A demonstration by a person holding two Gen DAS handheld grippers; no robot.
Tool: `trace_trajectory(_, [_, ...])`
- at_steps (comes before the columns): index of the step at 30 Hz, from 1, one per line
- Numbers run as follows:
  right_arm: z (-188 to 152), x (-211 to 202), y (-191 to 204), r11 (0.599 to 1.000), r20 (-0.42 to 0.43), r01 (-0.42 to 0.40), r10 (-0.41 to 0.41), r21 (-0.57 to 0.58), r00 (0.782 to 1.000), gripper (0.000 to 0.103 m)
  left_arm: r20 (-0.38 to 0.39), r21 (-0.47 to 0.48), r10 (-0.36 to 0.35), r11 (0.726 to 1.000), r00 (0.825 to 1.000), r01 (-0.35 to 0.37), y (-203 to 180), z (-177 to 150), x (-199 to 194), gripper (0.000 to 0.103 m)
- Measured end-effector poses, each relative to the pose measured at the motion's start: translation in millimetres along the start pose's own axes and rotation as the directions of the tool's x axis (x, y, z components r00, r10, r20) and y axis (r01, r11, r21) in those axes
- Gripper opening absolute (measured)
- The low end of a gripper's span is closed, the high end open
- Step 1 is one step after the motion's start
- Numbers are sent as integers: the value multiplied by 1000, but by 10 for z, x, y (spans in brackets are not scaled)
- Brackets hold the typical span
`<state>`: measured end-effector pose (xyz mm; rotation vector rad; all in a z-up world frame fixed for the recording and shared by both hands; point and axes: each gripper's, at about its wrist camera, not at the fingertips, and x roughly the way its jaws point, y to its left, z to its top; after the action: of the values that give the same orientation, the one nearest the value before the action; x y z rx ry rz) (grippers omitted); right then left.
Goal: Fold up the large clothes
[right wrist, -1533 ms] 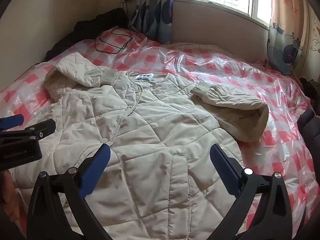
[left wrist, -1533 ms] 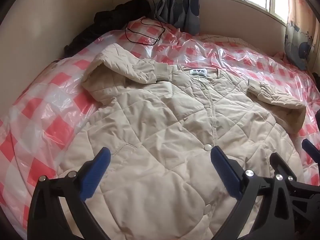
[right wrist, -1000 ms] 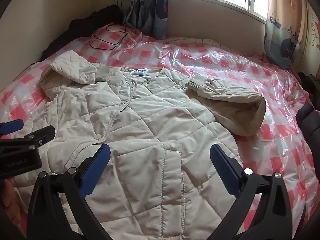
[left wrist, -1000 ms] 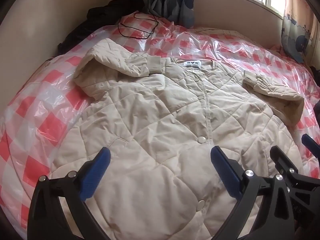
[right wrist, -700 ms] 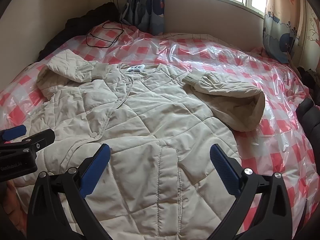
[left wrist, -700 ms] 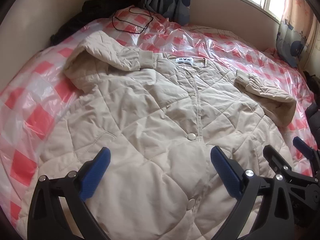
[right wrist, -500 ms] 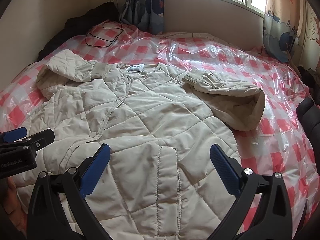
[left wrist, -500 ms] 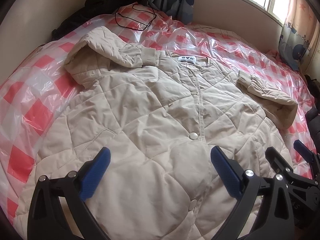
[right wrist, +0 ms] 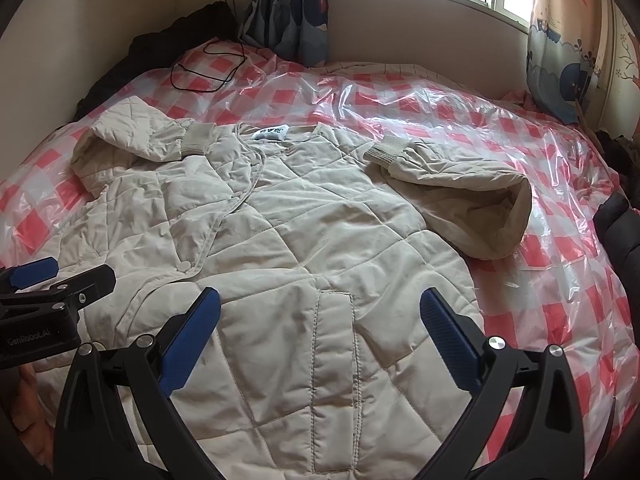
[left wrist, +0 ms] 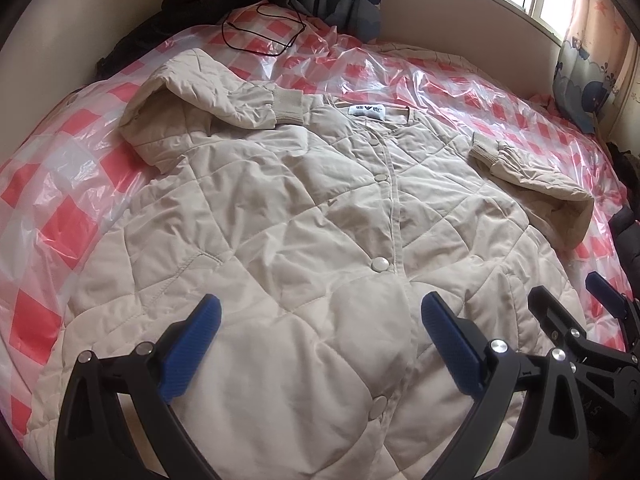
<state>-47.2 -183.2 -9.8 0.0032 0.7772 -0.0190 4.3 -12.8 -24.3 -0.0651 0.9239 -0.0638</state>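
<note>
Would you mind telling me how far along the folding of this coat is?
Done: the beige quilted coat lies flat, snapped shut, on the plastic-covered checked bed, with the left sleeve and the right sleeve already folded in toward the collar. In hand: nothing; the left claw and the right claw hover open over the hem. Left: folding the body.

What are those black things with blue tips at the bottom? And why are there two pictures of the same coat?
Those are grabbers a person holds, one per hand, each with a camera looking past its two fingers. One picture comes from the left gripper, the other from the right gripper. Both are open and hold nothing. A quilted beige coat lies flat on a bed with a plastic-covered red checked sheet, sleeves folded in. A black cable lies near the far wall.
</note>
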Motion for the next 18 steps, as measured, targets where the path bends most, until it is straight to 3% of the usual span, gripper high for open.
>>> trace_trajectory(18, [-10,32,5,1000,-6,7,-8,-8,1000,96,-7,8,1,1000,1000,-1,-32,-14,14,96])
